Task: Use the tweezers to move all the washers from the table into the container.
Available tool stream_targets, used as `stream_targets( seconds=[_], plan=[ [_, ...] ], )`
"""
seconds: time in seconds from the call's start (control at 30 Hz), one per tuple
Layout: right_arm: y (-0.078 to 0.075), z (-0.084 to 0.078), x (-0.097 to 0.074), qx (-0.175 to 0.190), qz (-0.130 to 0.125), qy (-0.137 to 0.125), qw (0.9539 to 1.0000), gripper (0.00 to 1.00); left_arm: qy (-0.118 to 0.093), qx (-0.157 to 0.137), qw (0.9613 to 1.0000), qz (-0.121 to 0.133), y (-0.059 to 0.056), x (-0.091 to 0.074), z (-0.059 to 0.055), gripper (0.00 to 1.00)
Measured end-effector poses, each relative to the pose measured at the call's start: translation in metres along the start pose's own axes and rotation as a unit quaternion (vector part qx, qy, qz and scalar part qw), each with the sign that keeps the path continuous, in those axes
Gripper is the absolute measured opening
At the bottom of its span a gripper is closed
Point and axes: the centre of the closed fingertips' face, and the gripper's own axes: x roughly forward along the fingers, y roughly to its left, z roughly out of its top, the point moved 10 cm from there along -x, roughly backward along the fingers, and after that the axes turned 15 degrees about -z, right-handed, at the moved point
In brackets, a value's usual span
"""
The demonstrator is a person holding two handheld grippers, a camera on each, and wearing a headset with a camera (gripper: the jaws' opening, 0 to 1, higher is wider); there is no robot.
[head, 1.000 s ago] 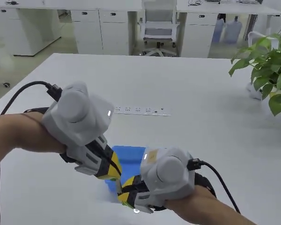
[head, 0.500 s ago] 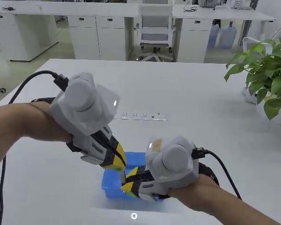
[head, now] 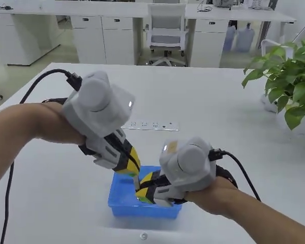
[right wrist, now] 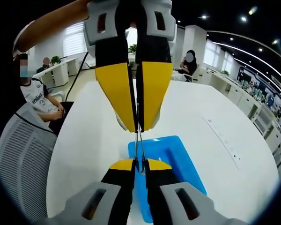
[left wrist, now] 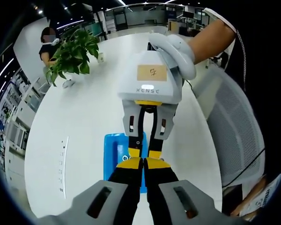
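Observation:
A shallow blue container (head: 123, 203) sits on the white table near its front edge. Above it my left gripper (head: 133, 170) and right gripper (head: 144, 189) meet tip to tip. In the right gripper view thin metal tweezers (right wrist: 137, 145) run from the right gripper's shut jaws (right wrist: 140, 165) up into the left gripper's shut jaws (right wrist: 138, 126). The left gripper view shows its own jaws (left wrist: 144, 162) closed against the right gripper (left wrist: 144, 149), with the container (left wrist: 113, 150) below. One small washer (head: 144, 236) lies on the table in front of the container. The tweezers' tips are hidden.
A white power strip (head: 150, 124) lies flat on the table behind the container. A potted plant (head: 290, 81) stands at the right edge. An office chair (head: 165, 30) and desks lie beyond the table. A seated person (right wrist: 37, 101) is off to the side.
Both grippers have moved back from the washer to over the container, staying tip to tip. The head camera has tilted, so the whole scene sits higher. The washer lies where it was.

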Motion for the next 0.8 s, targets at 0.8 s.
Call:
stream_targets(
  seconds=[0.8],
  plan=[
    [-0.017, -0.026, 0.039, 0.009, 0.019, 0.013, 0.9997, 0.1, 0.002, -0.022, 0.9997, -0.007, 0.033, 0.022, -0.028, 0.05]
  ],
)
